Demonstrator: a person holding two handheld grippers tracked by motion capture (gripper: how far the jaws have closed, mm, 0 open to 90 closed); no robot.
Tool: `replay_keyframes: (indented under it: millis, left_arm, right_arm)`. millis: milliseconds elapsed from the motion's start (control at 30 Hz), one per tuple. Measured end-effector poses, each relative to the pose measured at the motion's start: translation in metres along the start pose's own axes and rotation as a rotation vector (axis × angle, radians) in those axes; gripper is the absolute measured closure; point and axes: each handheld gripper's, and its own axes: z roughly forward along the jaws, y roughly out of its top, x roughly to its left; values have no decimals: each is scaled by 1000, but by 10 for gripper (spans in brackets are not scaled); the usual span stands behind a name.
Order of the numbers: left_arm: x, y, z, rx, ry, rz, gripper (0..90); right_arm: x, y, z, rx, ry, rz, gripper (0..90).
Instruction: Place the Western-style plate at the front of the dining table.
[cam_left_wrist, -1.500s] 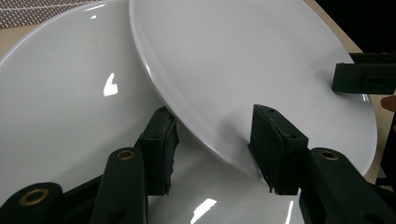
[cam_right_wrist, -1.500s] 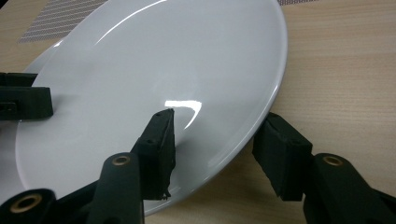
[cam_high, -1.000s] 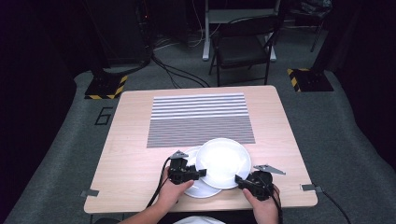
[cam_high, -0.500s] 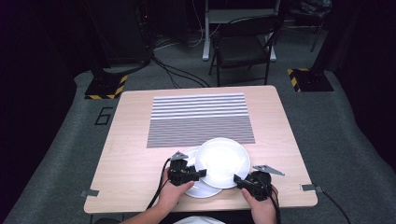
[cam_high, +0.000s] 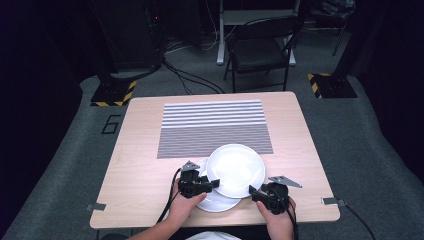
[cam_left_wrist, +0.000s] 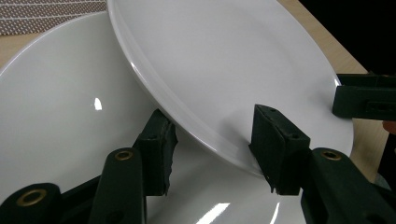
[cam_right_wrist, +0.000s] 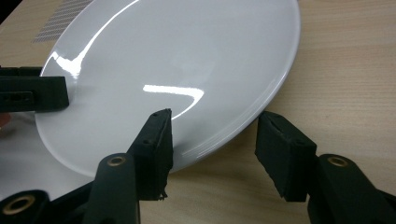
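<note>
Two white plates lie at the near middle of the wooden table. The upper plate leans tilted over the lower plate. At the upper plate's near-left rim my left gripper is open, one jaw under the rim and one over it, with a gap on both sides. My right gripper is open astride the near-right rim. Each gripper view catches a jaw of the other gripper at the plate's far side.
A grey striped mat covers the table's middle, and the upper plate's far edge reaches onto it. The table's front edge runs just below both hands. Beyond the table stand a black folding chair and floor cables.
</note>
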Motion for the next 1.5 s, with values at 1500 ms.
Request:
replay_keyframes:
  millis: [1500]
  left_arm:
    - [17,4,5,0,40,-28,562]
  right_arm:
    - [1,6,18,-24,18,-36,483]
